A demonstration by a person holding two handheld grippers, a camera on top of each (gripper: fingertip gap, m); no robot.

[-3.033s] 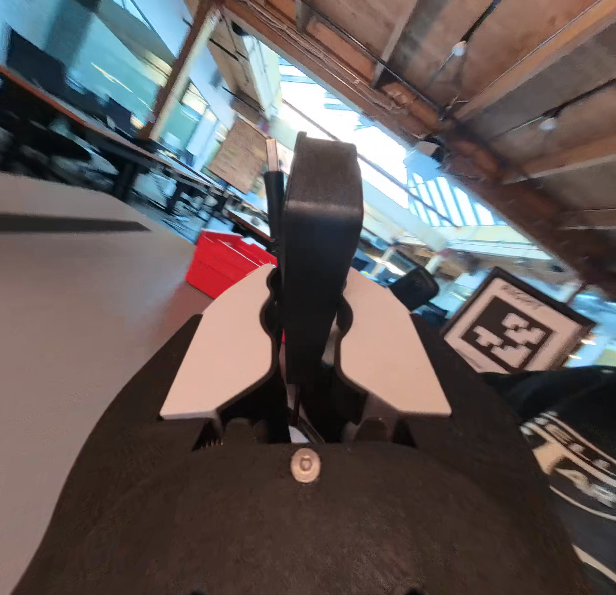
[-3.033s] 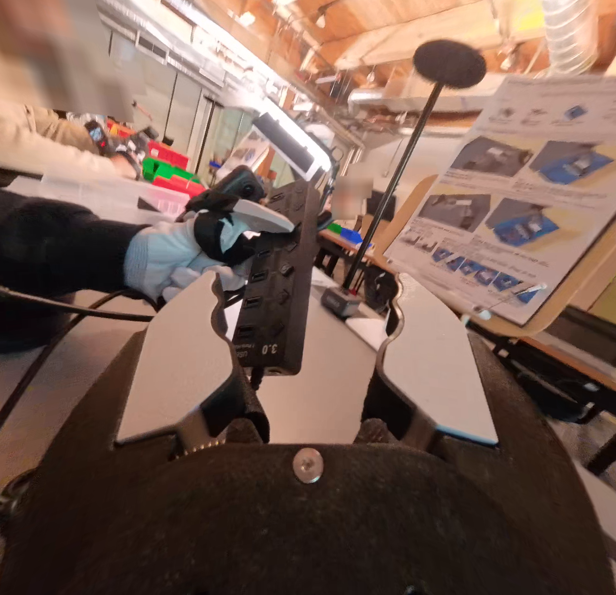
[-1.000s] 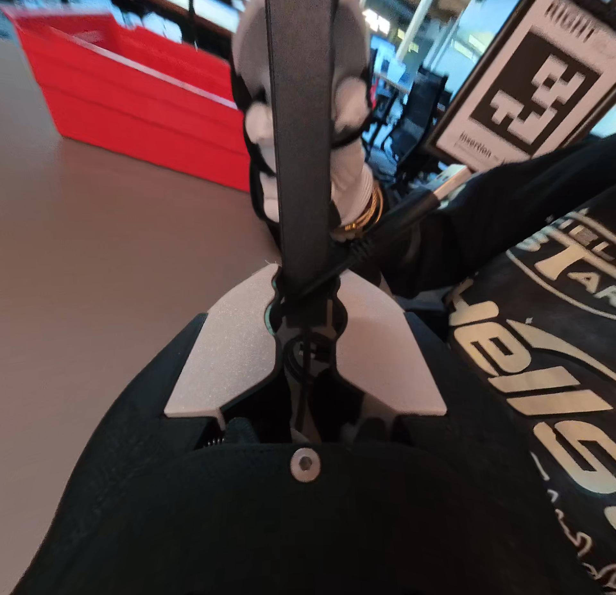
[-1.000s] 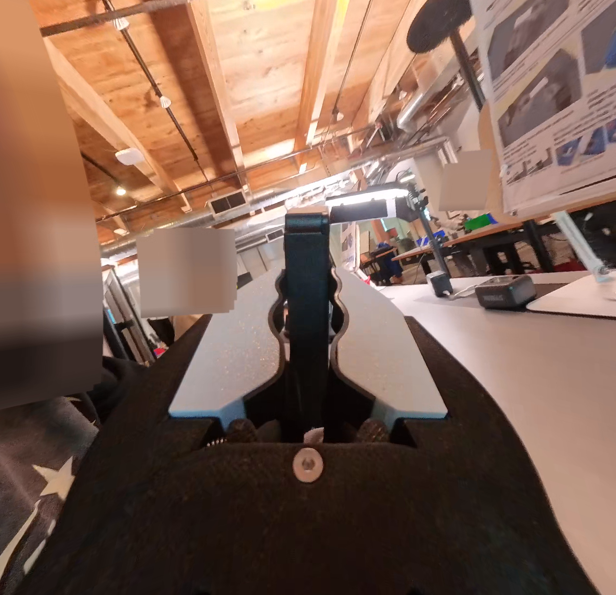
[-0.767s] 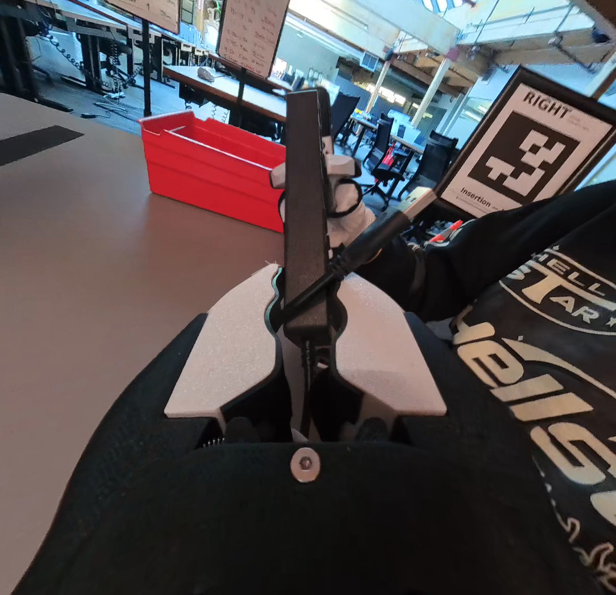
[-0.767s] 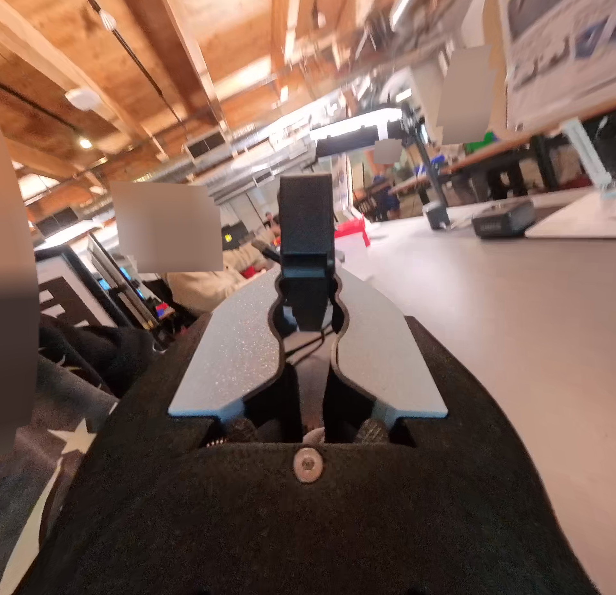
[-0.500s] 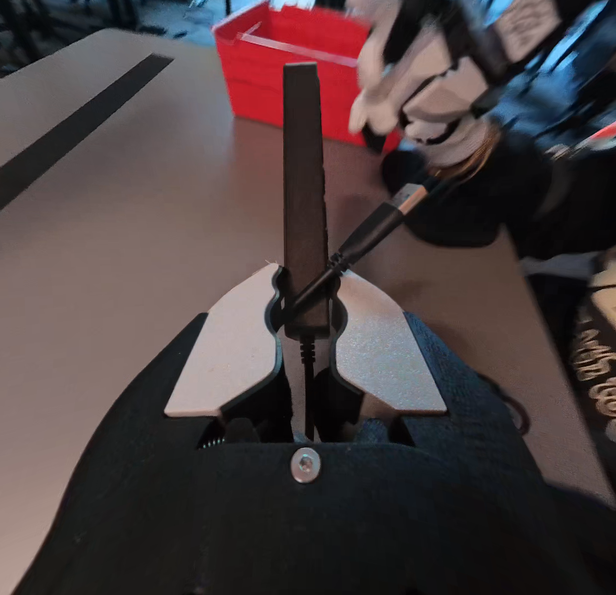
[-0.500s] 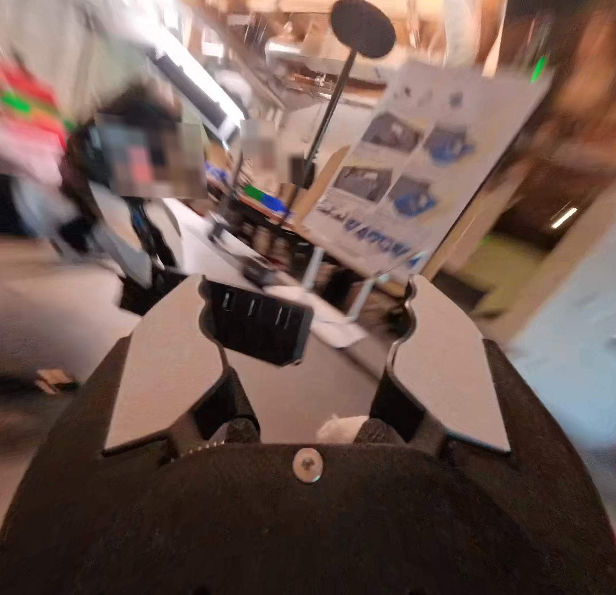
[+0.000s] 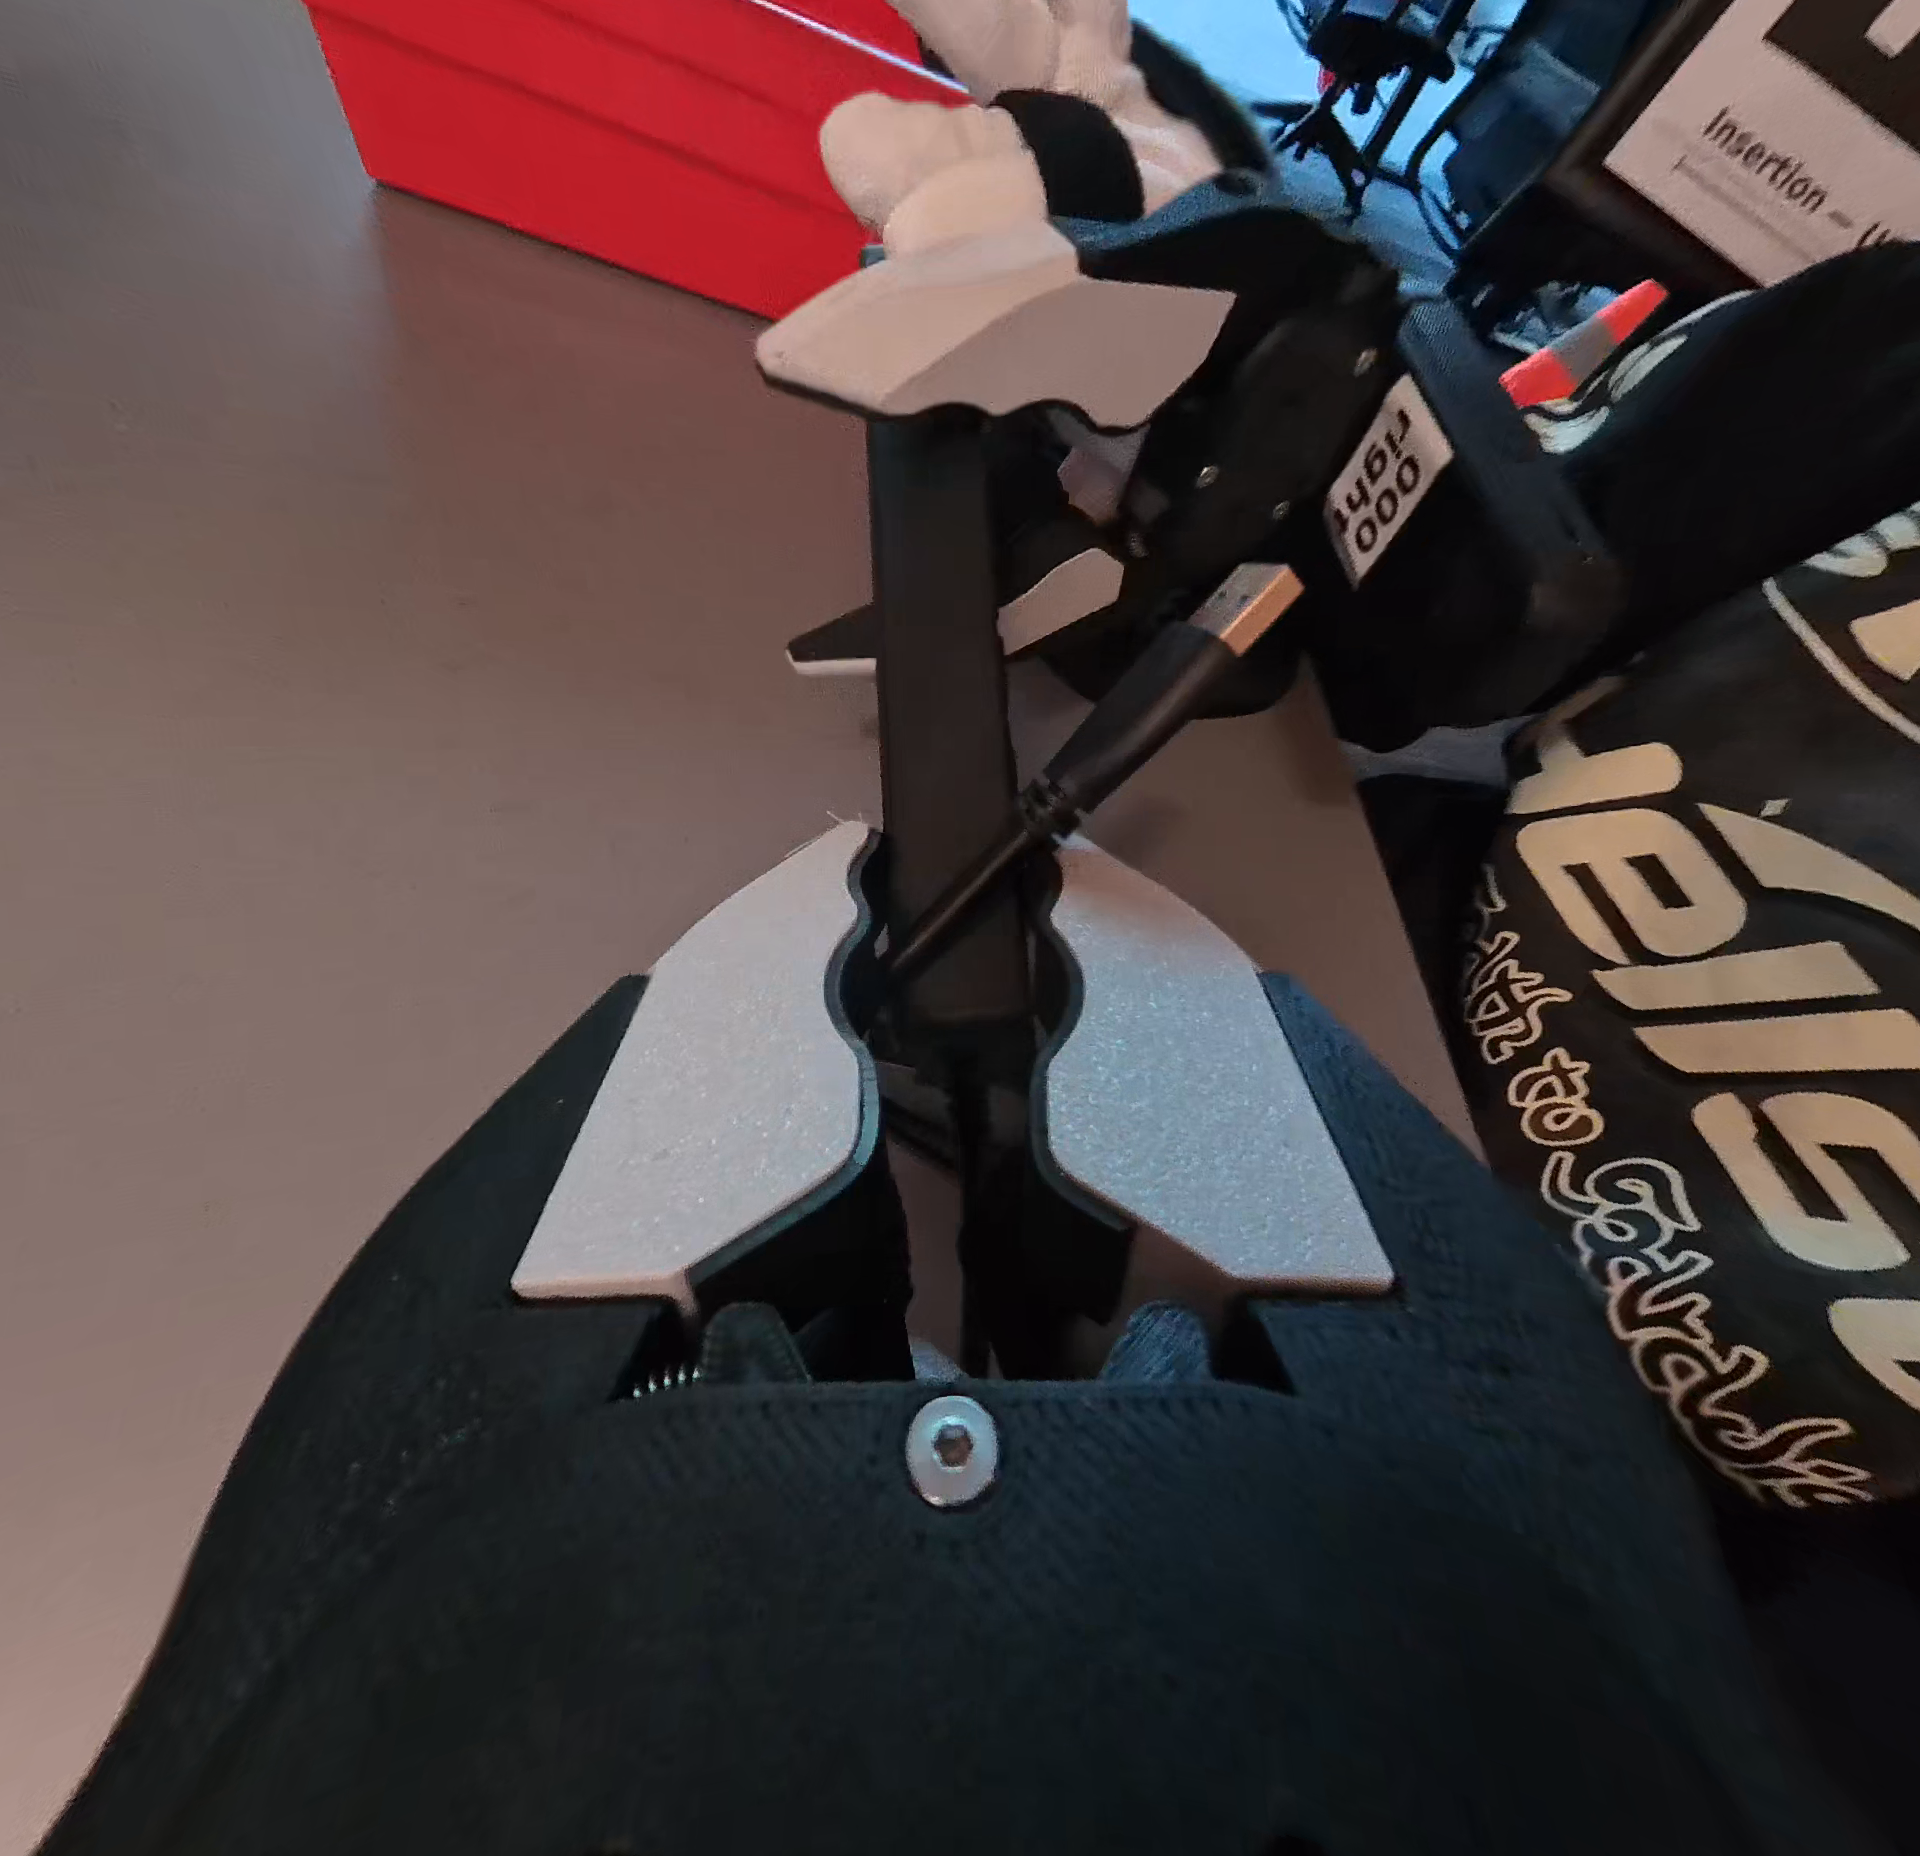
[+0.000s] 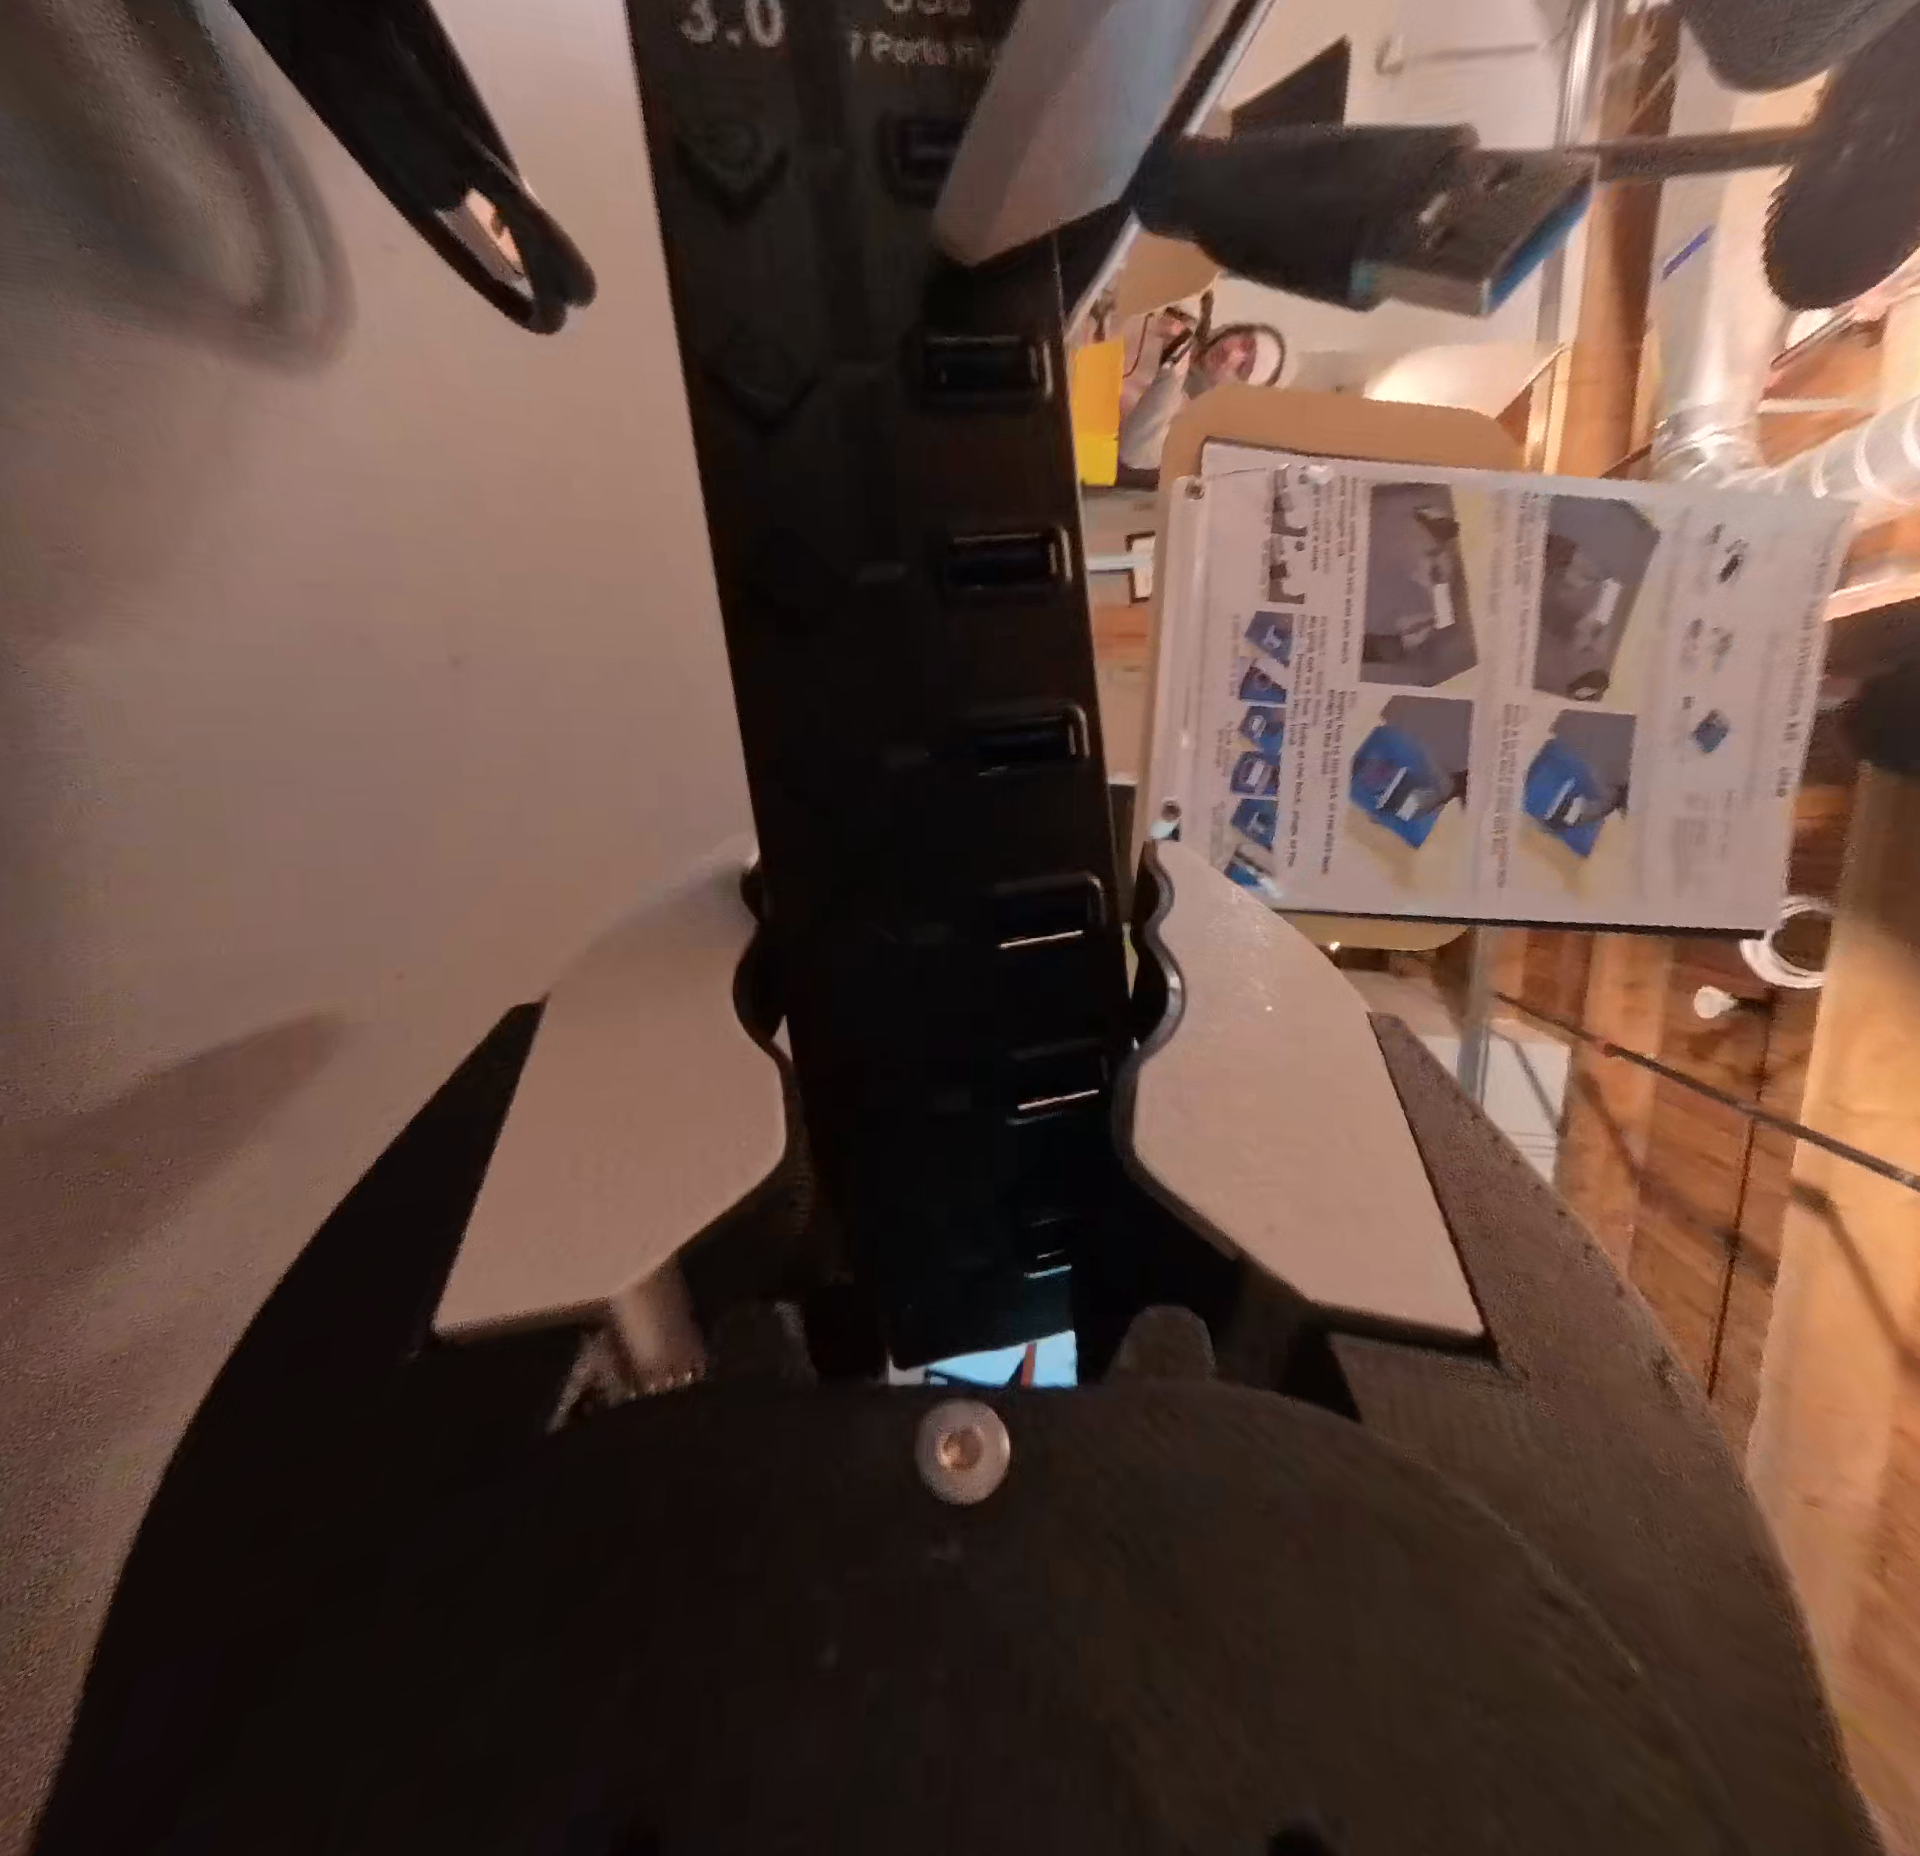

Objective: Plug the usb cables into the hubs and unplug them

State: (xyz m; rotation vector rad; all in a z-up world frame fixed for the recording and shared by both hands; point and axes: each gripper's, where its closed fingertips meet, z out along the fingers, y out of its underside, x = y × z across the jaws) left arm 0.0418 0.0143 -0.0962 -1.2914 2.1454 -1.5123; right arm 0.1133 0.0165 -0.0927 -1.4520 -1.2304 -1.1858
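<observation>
My left gripper (image 9: 956,871) is shut on the near end of a black USB hub (image 9: 935,663), seen edge-on and held above the table. A black cable is pinched in with it, and its free USB plug (image 9: 1242,611) sticks out to the right, in no port. My right gripper (image 10: 945,871) is shut across the width of the hub (image 10: 914,663), with the row of empty ports facing me. It also shows in the left wrist view (image 9: 821,502), clamping the hub's far end. The plug (image 10: 1403,217) hangs beside one left finger (image 10: 1039,92).
A red bin (image 9: 623,92) stands at the back of the brown table (image 9: 312,663). A marker board (image 9: 1787,92) and a person's dark printed shirt (image 9: 1714,975) are at the right. An instruction sheet (image 10: 1475,705) stands past the table. The gap from one gripper's tips to the other's is roughly 8 centimeters.
My right gripper let go of a black piece, swung round open, and has closed on the hub's far end. My left gripper kept its hold and tilted down towards the table.
</observation>
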